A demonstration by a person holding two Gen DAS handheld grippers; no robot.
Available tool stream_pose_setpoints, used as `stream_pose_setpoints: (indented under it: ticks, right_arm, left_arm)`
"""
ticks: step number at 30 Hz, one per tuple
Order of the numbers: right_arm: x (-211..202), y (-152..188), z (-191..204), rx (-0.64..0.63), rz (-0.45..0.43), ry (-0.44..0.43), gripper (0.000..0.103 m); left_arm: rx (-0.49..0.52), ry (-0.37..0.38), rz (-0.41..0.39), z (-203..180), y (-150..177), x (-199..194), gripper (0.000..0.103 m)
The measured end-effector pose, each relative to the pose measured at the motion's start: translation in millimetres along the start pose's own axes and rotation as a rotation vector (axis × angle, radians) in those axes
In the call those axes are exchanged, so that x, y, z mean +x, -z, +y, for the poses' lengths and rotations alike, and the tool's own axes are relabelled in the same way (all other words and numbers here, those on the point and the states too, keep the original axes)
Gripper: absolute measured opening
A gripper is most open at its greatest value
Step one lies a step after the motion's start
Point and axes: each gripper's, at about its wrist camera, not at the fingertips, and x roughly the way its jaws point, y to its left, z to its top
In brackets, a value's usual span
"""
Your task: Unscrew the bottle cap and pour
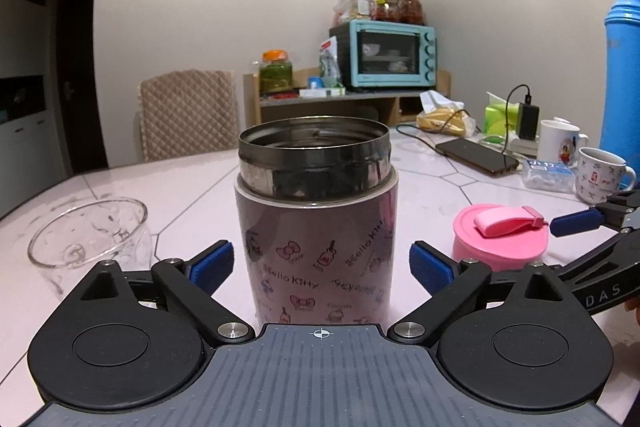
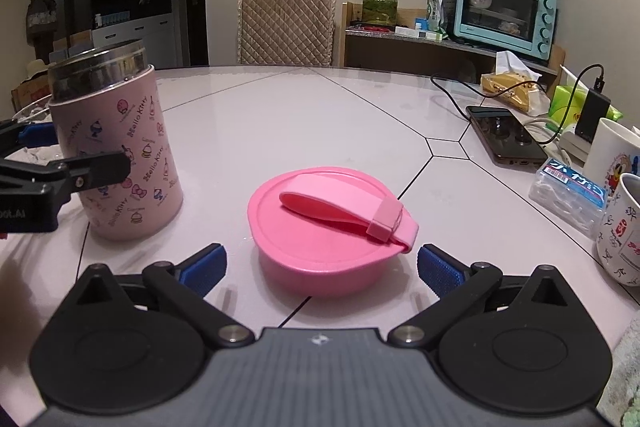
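Pink Hello Kitty bottle [image 1: 316, 227] is standing upright on the pale table [image 1: 192, 195] w/ its cap already off, steel threaded neck open at the top. Left gripper [image 1: 321, 265] is spread wide, one blue pad on each side of the bottle body, neither touching it afaict. Empty clear glass [image 1: 90, 239] sits just to the left of the bottle, near that gripper's left finger.

Pink cap [image 2: 326, 231] w/ its strap loop lies flat on the table to the right of the bottle, a bit apart from it. Right gripper [image 2: 322, 267] is also wide open, fingers either side of the cap's near edge, not gripping it.

Bg: phone [image 2: 506, 137] on a cable, 2 mugs, blue toaster oven [image 2: 502, 7] on a shelf.
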Motion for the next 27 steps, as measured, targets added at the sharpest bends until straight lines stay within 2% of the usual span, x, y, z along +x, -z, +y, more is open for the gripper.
stream_pose_setpoints:
  ticks: [8,27]
  right_arm:
    - [-15,4,-2,0.015,-0.023,-0.004,0.103]
    - [-53,18,1,0.051,-0.071,-0.022,0.103]
  left_arm:
    - [0.000,0.007,0.008,-3,5,-6,0.103]
    - [0.013,0.025,0.016,-8,13,-29,0.103]
